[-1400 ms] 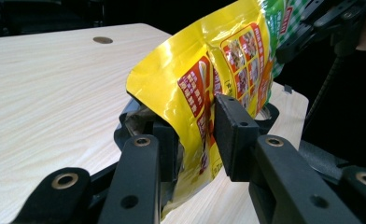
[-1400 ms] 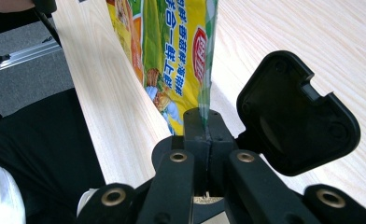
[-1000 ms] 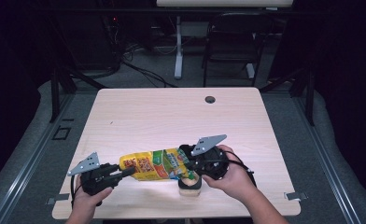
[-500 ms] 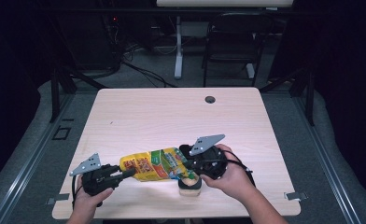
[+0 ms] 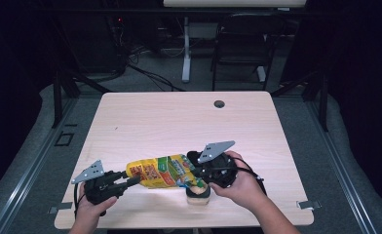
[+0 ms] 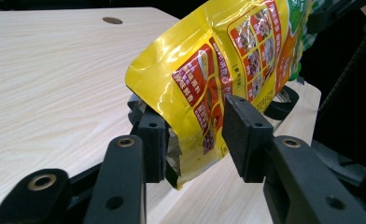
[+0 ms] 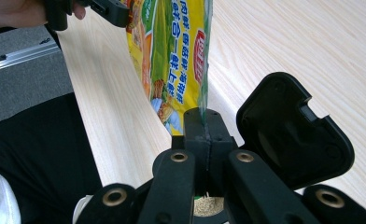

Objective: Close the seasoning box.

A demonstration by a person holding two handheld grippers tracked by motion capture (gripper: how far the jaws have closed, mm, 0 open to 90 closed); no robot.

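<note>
Over the near edge of the desk point(image 5: 145, 117), from above, the yellow pouch point(image 5: 161, 171) hangs between the left tongs point(image 5: 130, 181) and right tongs point(image 5: 195, 170), above a small container point(image 5: 198, 194). Along the left tongs point(image 6: 195, 135), the jaws have just been opening, the pouch's corner between them, seemingly unpressed. Along the right tongs point(image 7: 204, 128), the jaws are clamped on the pouch's point(image 7: 176, 56) edge beside a black lid point(image 7: 288, 135).

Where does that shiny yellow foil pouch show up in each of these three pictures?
High view: the shiny yellow foil pouch lies low, centre-left, between both grippers.
Left gripper view: upper centre, its corner between the black jaws.
Right gripper view: top centre, edge pinched.
Shared landmark: the pale wooden table.
</note>
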